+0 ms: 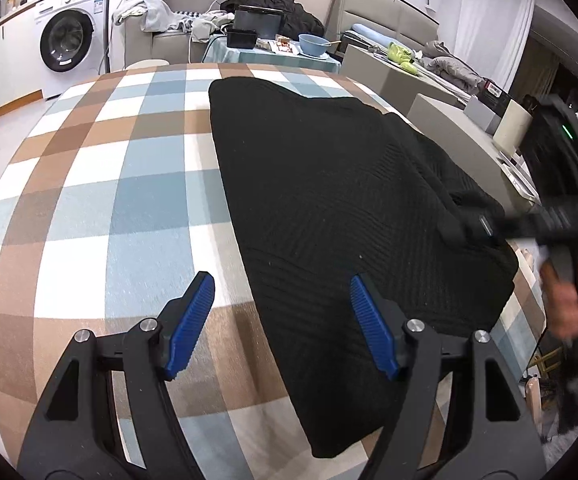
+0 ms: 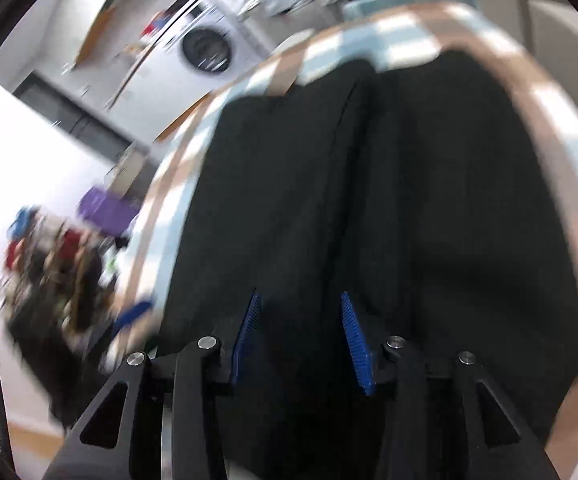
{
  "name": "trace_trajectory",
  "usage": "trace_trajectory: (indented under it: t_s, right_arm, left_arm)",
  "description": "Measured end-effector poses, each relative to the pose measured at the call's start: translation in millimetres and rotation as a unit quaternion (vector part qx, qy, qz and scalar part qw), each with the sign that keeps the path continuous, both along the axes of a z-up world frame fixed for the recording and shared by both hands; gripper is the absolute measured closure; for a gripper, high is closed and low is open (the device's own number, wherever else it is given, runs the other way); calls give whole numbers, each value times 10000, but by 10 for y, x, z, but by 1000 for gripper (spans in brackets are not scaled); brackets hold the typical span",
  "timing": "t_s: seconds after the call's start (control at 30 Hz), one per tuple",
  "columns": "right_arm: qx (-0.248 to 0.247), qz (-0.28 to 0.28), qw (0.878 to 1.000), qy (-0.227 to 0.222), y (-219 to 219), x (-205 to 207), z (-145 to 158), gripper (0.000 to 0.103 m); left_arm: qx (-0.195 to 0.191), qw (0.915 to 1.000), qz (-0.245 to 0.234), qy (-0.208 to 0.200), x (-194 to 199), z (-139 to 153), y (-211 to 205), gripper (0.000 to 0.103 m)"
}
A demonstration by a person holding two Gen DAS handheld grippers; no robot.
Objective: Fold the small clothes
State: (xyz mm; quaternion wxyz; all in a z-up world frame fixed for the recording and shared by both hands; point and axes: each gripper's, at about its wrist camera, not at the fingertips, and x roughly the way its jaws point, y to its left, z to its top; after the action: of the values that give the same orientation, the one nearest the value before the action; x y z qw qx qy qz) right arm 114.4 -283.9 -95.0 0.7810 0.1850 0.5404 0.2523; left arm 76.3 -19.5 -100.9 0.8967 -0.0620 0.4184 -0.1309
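Black knit garment spread flat on the checked cloth of the bench, toward its right side; left tool poised above the garment's near edge, blue pads wide apart and empty; right tool low over the dark fabric, pads partly apart, nothing pinched between them; right hand blurred at the bench's right edge; washing machine behind.
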Motion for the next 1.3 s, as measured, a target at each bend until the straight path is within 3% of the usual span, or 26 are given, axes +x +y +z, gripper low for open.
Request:
trace_trajectory:
  t_s: [0.07, 0.2, 0.27, 0.43, 0.57, 0.67, 0.73, 0.8, 0.83, 0.9, 0.97, 1.1, 1.17, 1.3]
  right_arm:
    - [68, 131, 9999, 70, -21, -291, -33, 61]
    - [56, 209, 9994, -269, -129, -599, 3, 64]
    - [-66, 211, 9997, -67, -195, -650, -88, 68]
    - [-27, -332, 9986, -403, -539, -703, 120, 65]
    - [-131, -576, 9971, -473, -604, -457, 82, 65]
    - [-235, -562, 9971, -452, -422, -229, -59, 65]
    - [-299, -574, 9963, -564, -309, -44, -102, 72]
    - [-451, -589, 9948, -704, -228, 62, -95, 96]
    - [-484, -549, 9948, -706, -215, 103, -78, 98]
    - [-205, -497, 9923, -1116, -226, 81, 75, 98]
    - [-431, -597, 9896, -1234, -319, 80, 140, 99]
    - [-941, -664, 9905, -752, -421, 157, -136, 98]
    - [-702, -755, 9918, -754, -479, 144, -128, 93]
    - [-503, -825, 9934, -616, -556, 235, -136, 92]
  left_arm:
    - [-15, 10000, 20, 36, -7, -17, 3, 35]
    - [-40, 10000, -28, 52, -24, -26, 0, 35]
    - [-10, 10000, -59, 62, -25, -23, -7, 35]
    - [21, 10000, -66, 54, -13, -15, 0, 35]
    - [-23, 10000, 26, 88, 17, -31, 18, 35]
    - [-84, 9999, 71, 101, 36, -38, 27, 35]
    - [-68, 9998, 105, 125, 53, -40, 18, 35]
    - [-94, 9998, 124, 111, 75, -38, 28, 35]
    - [-97, 9998, 147, 115, 90, -31, 34, 35]
    - [-99, 9998, 167, 110, 115, -20, 50, 35]
    - [-90, 9997, 208, 121, 147, -21, 67, 35]
    - [-76, 9995, 234, 215, 247, -63, 77, 35]
    - [-56, 9995, 224, 214, 277, -66, 71, 35]
    - [-84, 9996, 198, 201, 307, -79, 50, 35]
